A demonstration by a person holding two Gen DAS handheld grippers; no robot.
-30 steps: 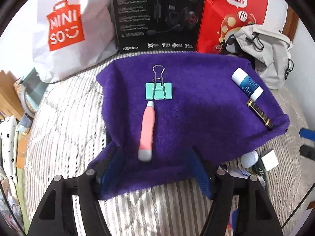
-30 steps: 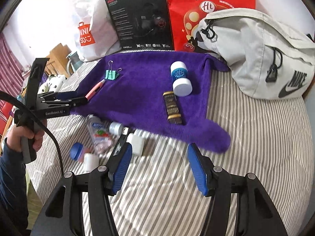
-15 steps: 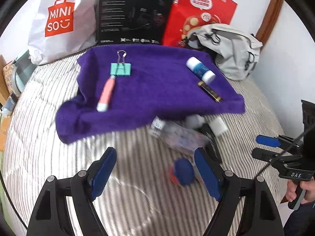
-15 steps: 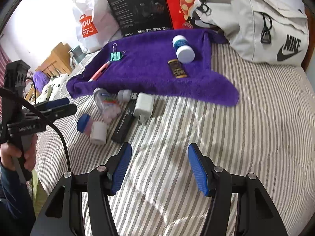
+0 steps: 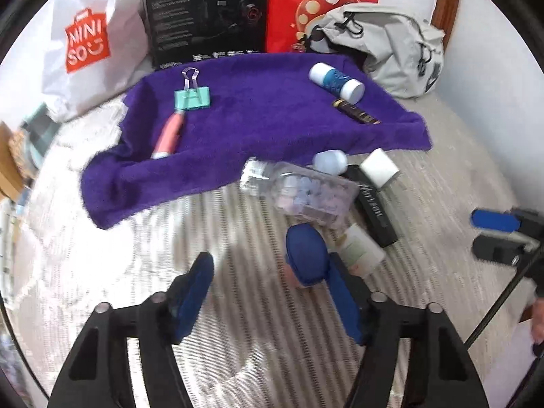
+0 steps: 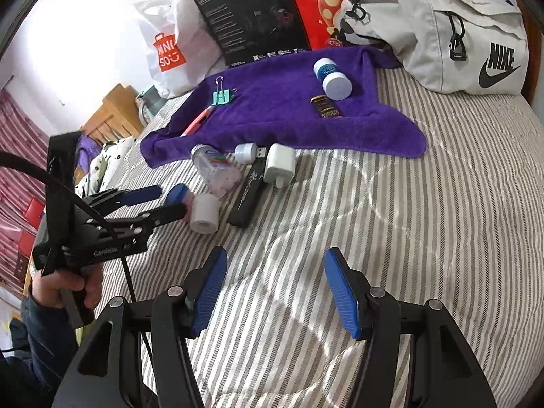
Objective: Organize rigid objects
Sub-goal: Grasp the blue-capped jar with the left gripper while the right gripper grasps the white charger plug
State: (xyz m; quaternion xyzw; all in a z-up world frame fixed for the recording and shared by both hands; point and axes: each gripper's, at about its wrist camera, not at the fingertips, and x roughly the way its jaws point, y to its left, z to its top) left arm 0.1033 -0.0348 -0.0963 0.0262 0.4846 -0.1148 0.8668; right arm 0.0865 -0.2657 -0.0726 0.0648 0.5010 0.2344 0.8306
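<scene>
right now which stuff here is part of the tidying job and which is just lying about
Job:
purple towel
binder clip
pink pen
blue-label bottle
pill bottle
white charger
blue-capped jar

Lying about:
grey Nike bag
Miniso bag
black box
red bag

A grey Nike bag leans beside a red box.

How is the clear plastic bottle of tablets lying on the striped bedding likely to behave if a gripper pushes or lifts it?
The clear bottle lies on its side, so a sideways push would probably roll it, though the soft bedding may damp that. Its smooth plastic looks somewhat slippery for the pads. It seems light, and the loose tablets inside would likely shift when it is lifted.
</scene>
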